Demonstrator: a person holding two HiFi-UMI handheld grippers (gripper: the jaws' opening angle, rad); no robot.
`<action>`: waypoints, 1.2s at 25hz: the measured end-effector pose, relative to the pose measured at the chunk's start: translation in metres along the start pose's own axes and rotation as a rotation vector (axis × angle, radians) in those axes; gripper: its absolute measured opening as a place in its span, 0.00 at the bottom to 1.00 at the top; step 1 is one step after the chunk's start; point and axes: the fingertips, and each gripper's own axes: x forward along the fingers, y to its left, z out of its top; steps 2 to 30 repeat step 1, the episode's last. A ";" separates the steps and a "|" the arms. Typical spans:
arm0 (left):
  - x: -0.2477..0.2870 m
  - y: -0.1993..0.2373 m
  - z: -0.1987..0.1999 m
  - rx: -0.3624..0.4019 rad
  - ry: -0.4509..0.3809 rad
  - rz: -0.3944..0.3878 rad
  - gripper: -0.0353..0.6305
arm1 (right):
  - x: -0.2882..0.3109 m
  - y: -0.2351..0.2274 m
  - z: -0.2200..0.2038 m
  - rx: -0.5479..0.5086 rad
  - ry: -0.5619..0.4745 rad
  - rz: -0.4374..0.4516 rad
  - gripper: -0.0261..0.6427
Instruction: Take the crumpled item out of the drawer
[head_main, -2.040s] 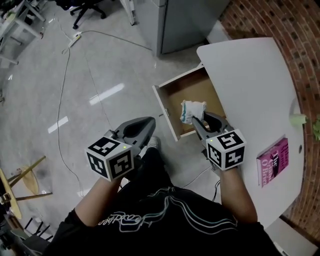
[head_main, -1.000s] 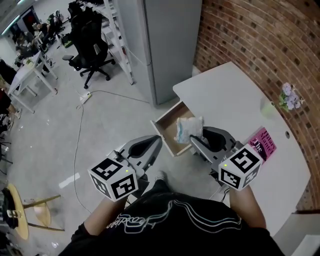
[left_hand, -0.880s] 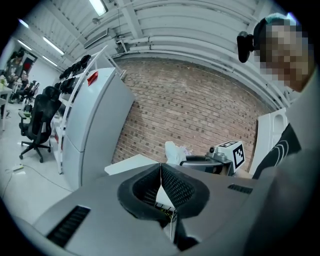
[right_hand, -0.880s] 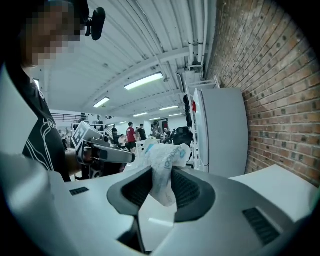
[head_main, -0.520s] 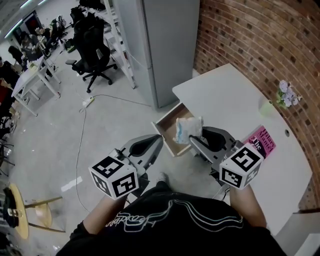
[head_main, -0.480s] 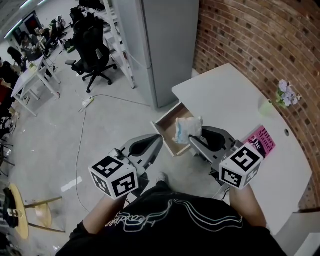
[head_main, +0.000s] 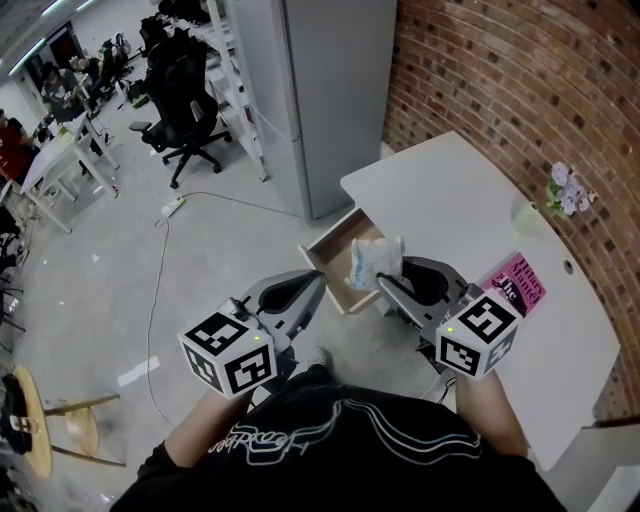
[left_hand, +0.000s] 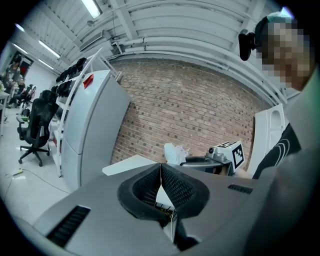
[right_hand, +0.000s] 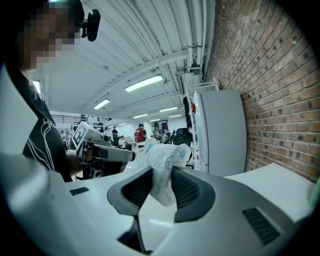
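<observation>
Nearest, the left gripper (head_main: 308, 290) has its jaws pressed together, while the right gripper (head_main: 388, 290) pinches the crumpled item (head_main: 376, 262), held up over the open drawer (head_main: 335, 255), whose brown inside shows under the white desk (head_main: 460, 210).

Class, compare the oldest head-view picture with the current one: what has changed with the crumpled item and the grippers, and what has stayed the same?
The right gripper has lifted the crumpled item up out of the drawer and holds it clamped. Unchanged: the left gripper shut and empty, the drawer open, the pink book on the table.
</observation>
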 end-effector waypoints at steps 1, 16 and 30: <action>-0.001 -0.001 0.000 0.001 0.000 0.000 0.09 | -0.001 0.001 0.000 0.000 0.000 -0.002 0.24; -0.001 -0.001 0.000 0.001 0.000 0.000 0.09 | -0.001 0.001 0.000 0.000 0.000 -0.002 0.24; -0.001 -0.001 0.000 0.001 0.000 0.000 0.09 | -0.001 0.001 0.000 0.000 0.000 -0.002 0.24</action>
